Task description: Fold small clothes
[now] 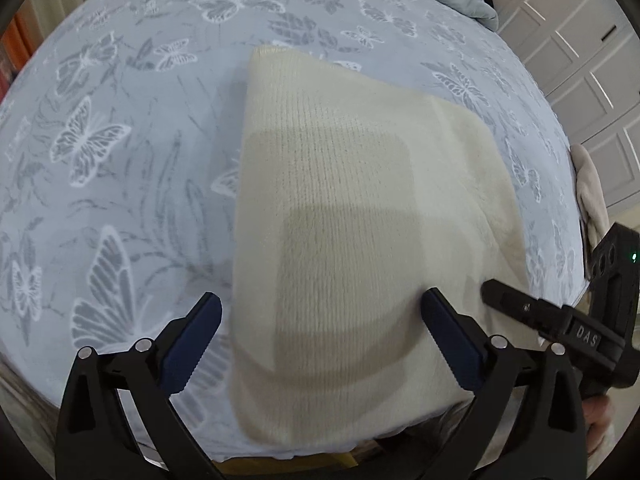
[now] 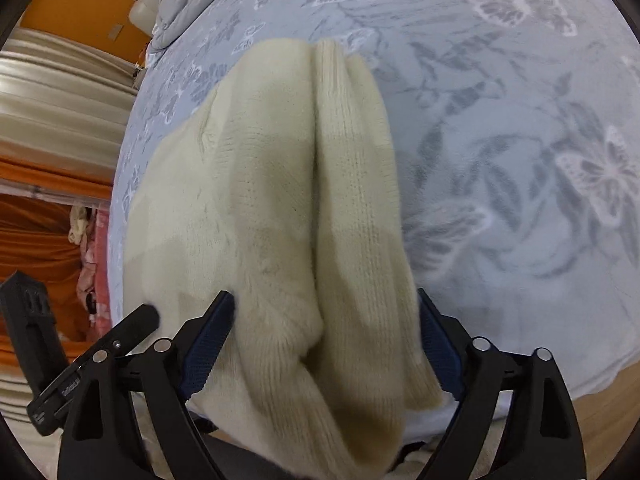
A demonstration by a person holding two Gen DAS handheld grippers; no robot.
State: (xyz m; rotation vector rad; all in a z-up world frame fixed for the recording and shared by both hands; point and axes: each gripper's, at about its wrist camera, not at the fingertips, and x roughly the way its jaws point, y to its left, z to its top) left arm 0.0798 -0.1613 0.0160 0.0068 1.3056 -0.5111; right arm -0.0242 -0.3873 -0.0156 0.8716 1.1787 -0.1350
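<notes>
Two claws work one cream knit [image 1: 352, 200] lying on the bed [image 1: 120, 120], its long axis running away from you toward the far edge. Your right claw [image 2: 326, 332] stands wide with the knit's bunched near end, folded into two thick ridges, sitting between its fingers; I cannot tell whether the pads touch it. Your left claw [image 1: 322, 312], also wide and holding nothing, hovers over the knit's near left edge, so the right is nearer. The butterfly-print bedspread leaves ample room on both sides and beyond.
</notes>
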